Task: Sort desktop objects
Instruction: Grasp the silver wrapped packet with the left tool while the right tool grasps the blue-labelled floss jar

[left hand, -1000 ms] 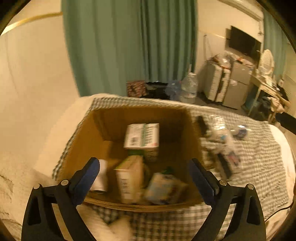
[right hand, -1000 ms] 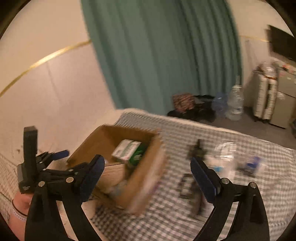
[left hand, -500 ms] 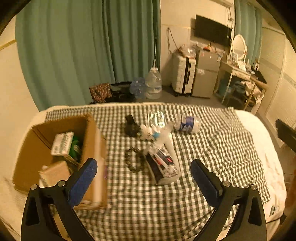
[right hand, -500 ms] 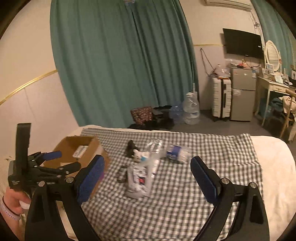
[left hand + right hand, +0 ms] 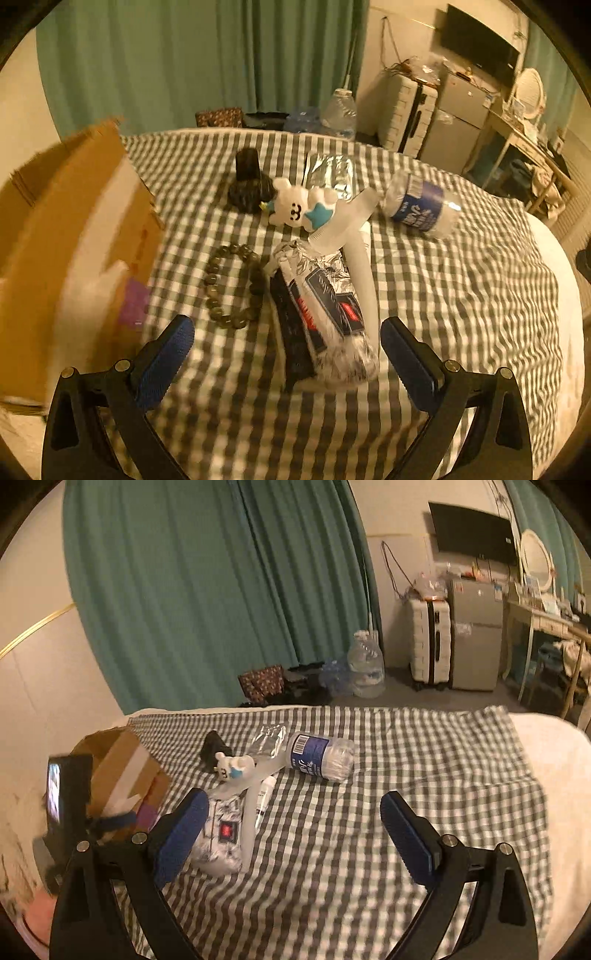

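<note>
A bed covered with a grey-and-white checked cloth [image 5: 461, 295] carries the objects. The left claw [image 5: 287, 352] is held spread wide, nothing between its blue-padded fingers [image 5: 164, 360]; it is poised above the near end of a black-and-white printed plastic packet [image 5: 325, 314]. The right claw [image 5: 291, 834] is likewise spread and empty, above bare checked cloth, with the same packet just beside its left finger.

An open brown cardboard box [image 5: 74, 236] is seen at the left edge of the cloth, blurred in the left wrist view. A ring of dark round beads [image 5: 236, 288] lies between the box and the packet, touching the packet's side. A white tube [image 5: 364, 280] lies along the packet's far side. A small white plush bear with a blue patch [image 5: 303, 206] lies beyond the packet, just beside a black rounded object [image 5: 249, 184] whose nature cannot be told. A silver foil pouch [image 5: 332, 175] lies flat behind the bear. A clear plastic bottle with a blue label [image 5: 421, 208] lies on its side to the right of the group, apart from both claws.
</note>
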A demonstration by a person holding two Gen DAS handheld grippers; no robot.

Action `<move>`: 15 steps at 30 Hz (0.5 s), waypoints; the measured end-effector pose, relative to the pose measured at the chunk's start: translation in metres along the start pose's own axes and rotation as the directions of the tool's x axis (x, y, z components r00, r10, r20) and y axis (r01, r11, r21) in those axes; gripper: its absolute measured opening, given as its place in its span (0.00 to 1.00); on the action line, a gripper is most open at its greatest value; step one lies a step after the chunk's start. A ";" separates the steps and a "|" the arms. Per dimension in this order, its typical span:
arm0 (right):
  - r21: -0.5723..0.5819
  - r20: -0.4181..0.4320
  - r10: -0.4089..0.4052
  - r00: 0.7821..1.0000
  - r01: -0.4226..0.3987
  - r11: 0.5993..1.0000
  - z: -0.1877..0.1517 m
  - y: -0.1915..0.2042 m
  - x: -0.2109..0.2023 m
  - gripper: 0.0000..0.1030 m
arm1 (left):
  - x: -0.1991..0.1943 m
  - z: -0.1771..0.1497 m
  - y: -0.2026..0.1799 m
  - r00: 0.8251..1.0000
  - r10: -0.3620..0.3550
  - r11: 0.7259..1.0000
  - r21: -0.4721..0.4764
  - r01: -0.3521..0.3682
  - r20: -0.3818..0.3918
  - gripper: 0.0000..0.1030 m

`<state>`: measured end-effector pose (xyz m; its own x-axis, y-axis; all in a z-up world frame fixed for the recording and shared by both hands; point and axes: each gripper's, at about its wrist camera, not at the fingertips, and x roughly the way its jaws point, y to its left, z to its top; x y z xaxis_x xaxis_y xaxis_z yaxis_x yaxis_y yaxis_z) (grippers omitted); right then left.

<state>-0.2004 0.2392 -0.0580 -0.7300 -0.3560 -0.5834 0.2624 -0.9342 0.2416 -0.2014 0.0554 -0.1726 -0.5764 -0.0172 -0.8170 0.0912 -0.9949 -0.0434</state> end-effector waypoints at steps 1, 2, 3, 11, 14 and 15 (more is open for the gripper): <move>0.008 -0.006 0.003 1.000 -0.003 1.000 0.002 0.000 0.011 0.92 | 0.007 0.000 -0.001 1.000 -0.006 1.000 -0.010 0.006 -0.001 1.00; 0.018 -0.014 0.009 1.000 -0.009 1.000 0.003 0.000 0.023 0.92 | 0.016 0.000 -0.002 1.000 -0.015 1.000 -0.016 0.015 -0.002 1.00; 0.027 -0.024 0.016 1.000 -0.015 1.000 0.004 0.000 0.037 0.92 | 0.023 0.001 -0.003 1.000 -0.017 1.000 -0.015 0.017 -0.005 1.00; 0.102 -0.092 -0.038 0.995 0.048 0.994 0.005 -0.006 0.132 0.92 | 0.058 0.006 0.001 0.999 -0.013 1.000 -0.029 0.013 -0.031 1.00; 0.156 -0.127 -0.092 0.988 0.112 0.981 0.006 -0.015 0.162 0.92 | 0.067 0.006 0.002 0.998 -0.041 0.999 -0.033 0.040 -0.042 1.00; 0.170 -0.134 -0.104 0.986 0.126 0.977 0.006 -0.017 0.169 0.92 | 0.069 0.005 0.002 0.998 -0.035 0.999 -0.029 0.034 -0.043 1.00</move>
<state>-0.3319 0.1948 -0.1558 -0.6623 -0.2567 -0.7038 0.0574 -0.9541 0.2940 -0.2452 0.0517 -0.2260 -0.5438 0.0221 -0.8389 0.0955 -0.9915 -0.0880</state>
